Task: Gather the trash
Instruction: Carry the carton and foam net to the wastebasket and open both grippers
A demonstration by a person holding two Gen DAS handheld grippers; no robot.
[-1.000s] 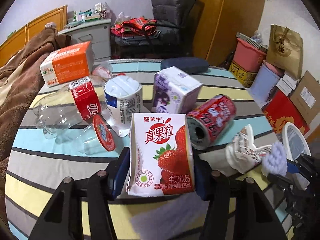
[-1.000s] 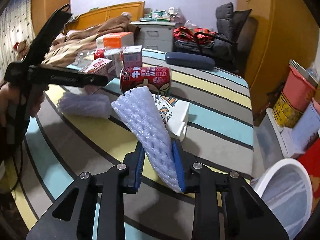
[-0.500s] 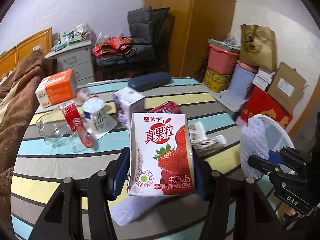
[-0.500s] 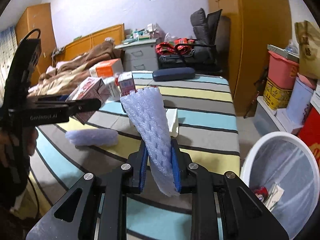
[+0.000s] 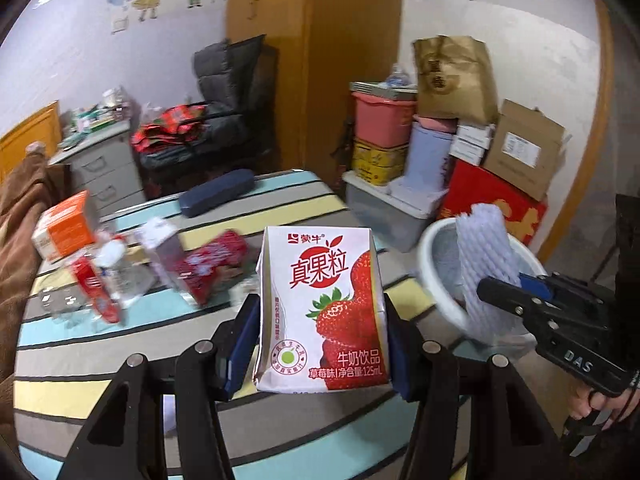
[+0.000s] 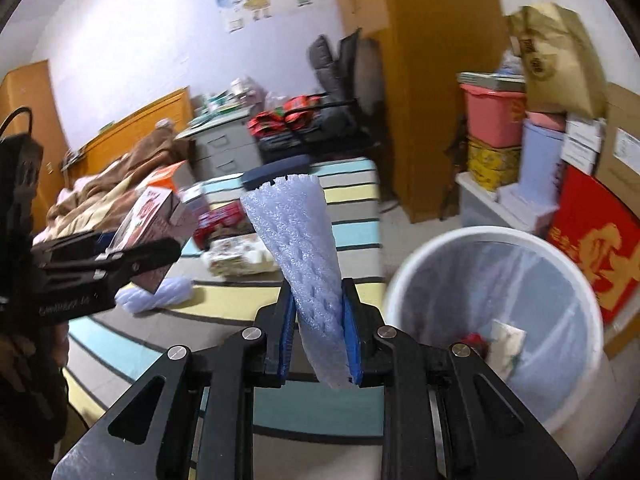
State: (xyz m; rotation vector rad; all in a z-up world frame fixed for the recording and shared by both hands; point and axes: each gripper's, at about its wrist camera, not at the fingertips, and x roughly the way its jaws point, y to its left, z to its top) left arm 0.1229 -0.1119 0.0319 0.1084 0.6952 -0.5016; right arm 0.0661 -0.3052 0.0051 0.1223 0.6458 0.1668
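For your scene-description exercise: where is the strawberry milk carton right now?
The strawberry milk carton stands upright, clamped in the left gripper at the centre of the left wrist view, above the striped bed, left of the white bin.

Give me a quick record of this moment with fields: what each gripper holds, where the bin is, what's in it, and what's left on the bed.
left gripper: shut on strawberry milk carton
right gripper: shut on foam fruit net
bin: white, lined, on the floor beside the striped bed
bin contents: a few scraps at the bottom, too small to name
left on bed: red can, orange box, second foam net, dark blue case, other blurred packaging
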